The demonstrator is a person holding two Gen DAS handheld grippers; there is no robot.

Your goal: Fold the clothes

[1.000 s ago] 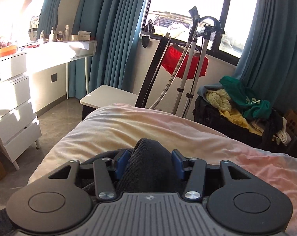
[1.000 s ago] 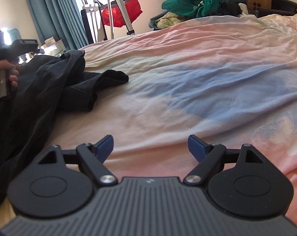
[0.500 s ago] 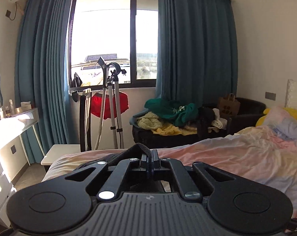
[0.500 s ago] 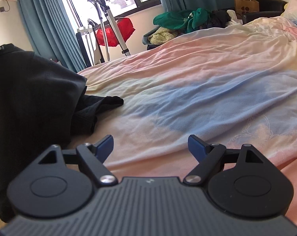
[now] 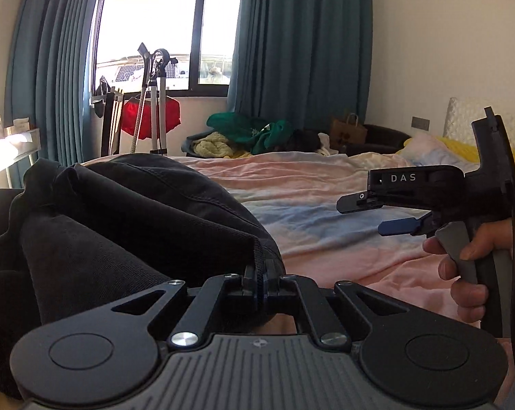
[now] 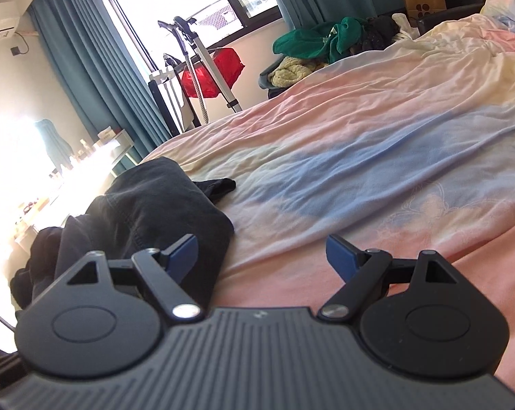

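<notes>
Bed [image 6: 377, 157] with pastel pink-blue sheet – black garment [image 6: 148, 212] bunched at its left side, long axis running from the near edge toward the window, a thin end pointing right. Left gripper [image 5: 260, 282] jaws clamped on a hem of the garment. Right gripper [image 6: 261, 254] jaws spread wide, empty, above the sheet just beside the garment

My view: garment [image 6: 148, 212] heaped on bed [image 6: 377, 157] left side, clothes pile [image 6: 312, 48] behind bed, under window [image 6: 175, 3].
</notes>
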